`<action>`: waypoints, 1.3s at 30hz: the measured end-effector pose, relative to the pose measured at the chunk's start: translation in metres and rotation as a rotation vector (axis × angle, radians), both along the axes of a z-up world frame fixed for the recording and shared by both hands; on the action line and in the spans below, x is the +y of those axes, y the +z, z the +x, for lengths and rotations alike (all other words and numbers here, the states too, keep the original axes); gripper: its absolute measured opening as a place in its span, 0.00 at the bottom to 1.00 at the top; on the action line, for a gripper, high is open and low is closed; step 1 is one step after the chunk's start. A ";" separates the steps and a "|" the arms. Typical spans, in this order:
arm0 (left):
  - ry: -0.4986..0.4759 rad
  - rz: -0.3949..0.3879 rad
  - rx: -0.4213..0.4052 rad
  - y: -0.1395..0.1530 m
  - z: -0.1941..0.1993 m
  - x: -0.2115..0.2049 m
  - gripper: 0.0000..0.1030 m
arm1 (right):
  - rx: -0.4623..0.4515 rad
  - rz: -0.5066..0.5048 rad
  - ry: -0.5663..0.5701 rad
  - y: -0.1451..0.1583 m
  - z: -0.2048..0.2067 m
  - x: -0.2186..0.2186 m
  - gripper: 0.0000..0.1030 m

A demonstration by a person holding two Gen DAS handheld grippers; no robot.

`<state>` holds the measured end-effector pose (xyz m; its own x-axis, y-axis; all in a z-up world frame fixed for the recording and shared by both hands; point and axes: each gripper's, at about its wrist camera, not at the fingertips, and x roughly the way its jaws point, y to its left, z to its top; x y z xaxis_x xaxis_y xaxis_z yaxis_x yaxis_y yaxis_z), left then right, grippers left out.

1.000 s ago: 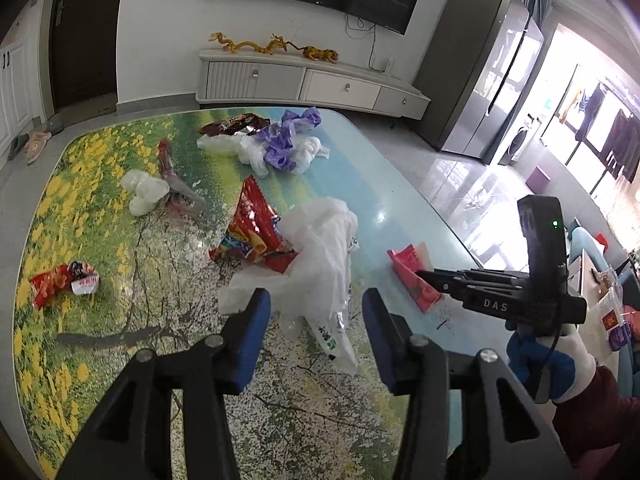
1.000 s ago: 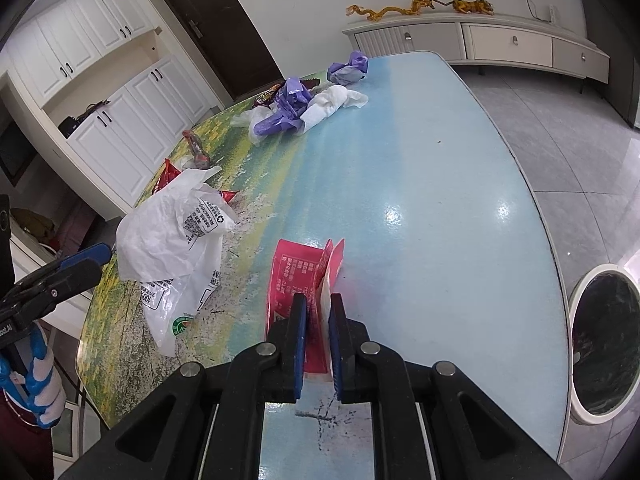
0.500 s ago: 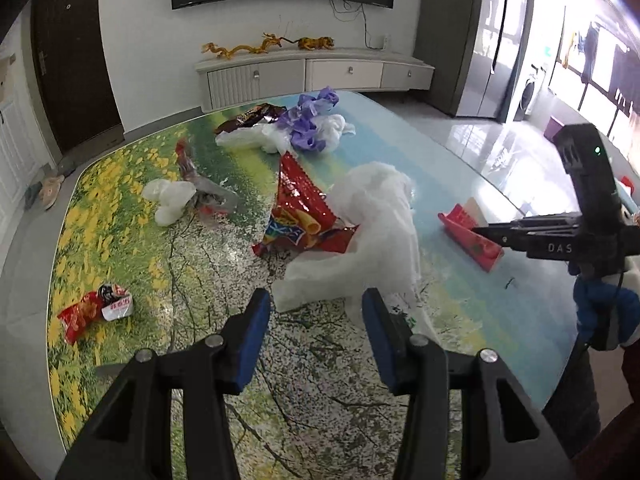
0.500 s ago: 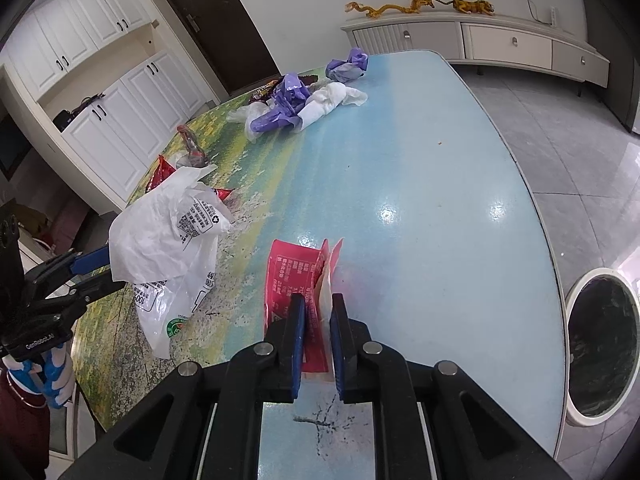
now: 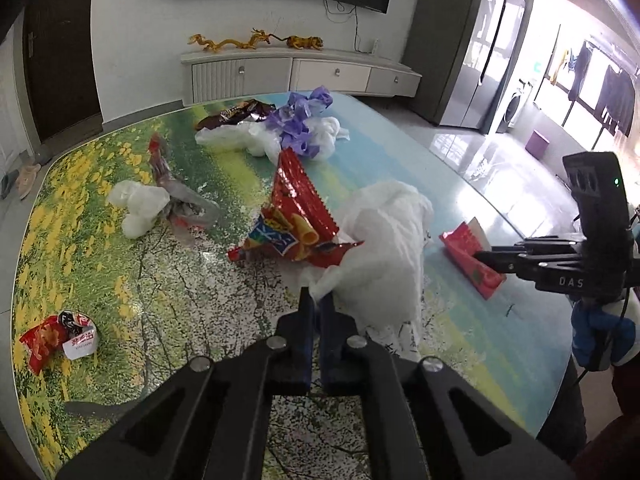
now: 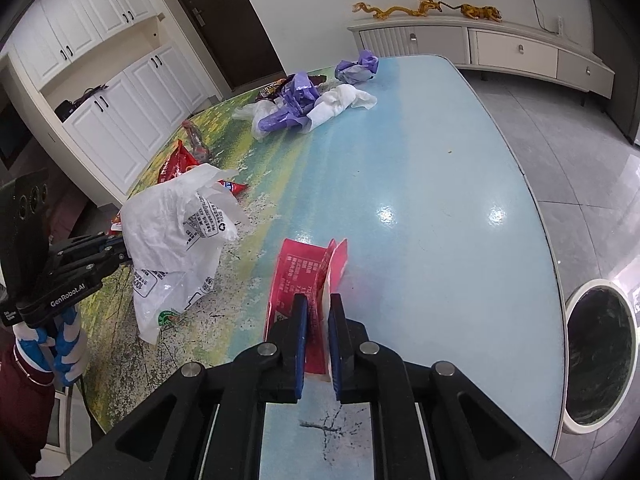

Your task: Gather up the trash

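Trash lies scattered over the printed table point(image 5: 120, 240): in the left wrist view a white plastic bag point(image 5: 384, 248) sits just right of centre, and the left gripper point(image 5: 316, 300), whose jaws have just been closing, is now pinched tight on a bunched edge of that bag at lower centre. Against the bag's left side lies a red snack wrapper point(image 5: 296, 216), partly tucked under the plastic. Toward the upper middle of the frame a heap of purple and white bags point(image 5: 296, 132) rests with a dark wrapper point(image 5: 236, 114) behind it. At left of centre a crumpled white wad point(image 5: 138, 204) touches a clear crinkled wrapper point(image 5: 180, 200), and a small red-and-white packet point(image 5: 60, 340) lies alone at the lower left. In the right wrist view the right gripper point(image 6: 318, 320) at lower centre is clamped on a flattened red carton point(image 6: 304, 276), its blue pads pressing both faces; whether the carton's far end rests on the tabletop or hangs just above it is hard to say. A round white-rimmed bin point(image 6: 600, 360) stands on the floor at the right edge, beside the table. A gloved hand point(image 6: 56, 340) grips the left tool's handle at the lower left.
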<state>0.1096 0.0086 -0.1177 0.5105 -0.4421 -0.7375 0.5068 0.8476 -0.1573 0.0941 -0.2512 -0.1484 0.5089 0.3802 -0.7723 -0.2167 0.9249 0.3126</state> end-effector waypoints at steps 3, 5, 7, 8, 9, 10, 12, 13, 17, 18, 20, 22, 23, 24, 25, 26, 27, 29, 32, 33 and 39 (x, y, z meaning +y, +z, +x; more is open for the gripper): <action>0.028 -0.071 -0.027 0.023 -0.008 0.013 0.01 | -0.021 0.011 0.002 0.005 -0.003 0.001 0.08; 0.050 -0.108 -0.051 0.040 -0.012 0.020 0.01 | -0.037 0.018 0.002 0.010 -0.004 0.001 0.08; 0.071 -0.138 -0.078 0.059 -0.014 0.027 0.01 | -0.055 0.028 0.000 0.016 -0.005 0.001 0.08; 0.076 -0.151 -0.090 0.068 -0.014 0.028 0.01 | -0.063 0.033 -0.001 0.019 -0.006 0.000 0.08; 0.082 -0.164 -0.103 0.078 -0.014 0.029 0.01 | -0.073 0.040 -0.004 0.022 -0.007 -0.001 0.08; 0.083 -0.175 -0.114 0.086 -0.015 0.029 0.01 | -0.083 0.047 -0.008 0.025 -0.008 -0.003 0.08; 0.081 -0.191 -0.138 0.103 -0.015 0.026 0.01 | -0.099 0.060 -0.013 0.032 -0.010 -0.007 0.08; 0.081 -0.198 -0.145 0.109 -0.014 0.024 0.01 | -0.107 0.065 -0.016 0.035 -0.012 -0.010 0.08; 0.070 -0.219 -0.178 0.134 -0.014 0.009 0.01 | -0.138 0.087 -0.043 0.045 -0.018 -0.026 0.08; 0.058 -0.222 -0.183 0.139 -0.014 0.001 0.01 | -0.148 0.096 -0.059 0.048 -0.021 -0.033 0.08; 0.025 -0.221 -0.187 0.146 -0.013 -0.018 0.01 | -0.164 0.112 -0.092 0.052 -0.024 -0.050 0.08; -0.020 -0.215 -0.189 0.151 -0.013 -0.045 0.01 | -0.181 0.123 -0.142 0.056 -0.030 -0.073 0.08; -0.046 -0.215 -0.187 0.152 -0.012 -0.060 0.01 | -0.186 0.125 -0.163 0.057 -0.033 -0.083 0.08; -0.073 -0.216 -0.182 0.152 -0.010 -0.077 0.01 | -0.192 0.123 -0.194 0.058 -0.037 -0.097 0.08; -0.101 -0.218 -0.176 0.152 -0.008 -0.095 0.01 | -0.195 0.118 -0.221 0.058 -0.040 -0.108 0.08; -0.127 -0.220 -0.168 0.151 -0.008 -0.112 0.01 | -0.197 0.112 -0.255 0.057 -0.044 -0.122 0.08; -0.156 -0.221 -0.159 0.149 -0.006 -0.133 0.01 | -0.197 0.107 -0.291 0.056 -0.048 -0.138 0.08; -0.208 -0.218 -0.138 0.143 -0.002 -0.172 0.01 | -0.189 0.096 -0.368 0.050 -0.056 -0.170 0.08; -0.282 -0.209 -0.087 0.127 0.001 -0.236 0.01 | -0.157 0.059 -0.490 0.036 -0.071 -0.218 0.08; -0.307 -0.199 -0.069 0.120 0.002 -0.259 0.01 | -0.137 0.047 -0.528 0.029 -0.074 -0.235 0.08; -0.399 -0.134 0.037 0.074 0.004 -0.371 0.02 | -0.024 0.020 -0.665 -0.019 -0.081 -0.306 0.08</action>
<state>0.1136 -0.3628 -0.0433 0.2543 -0.6933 -0.6743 0.7829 0.5569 -0.2773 0.0135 -0.5573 -0.1675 0.6571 -0.0066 -0.7538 0.3905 0.8583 0.3329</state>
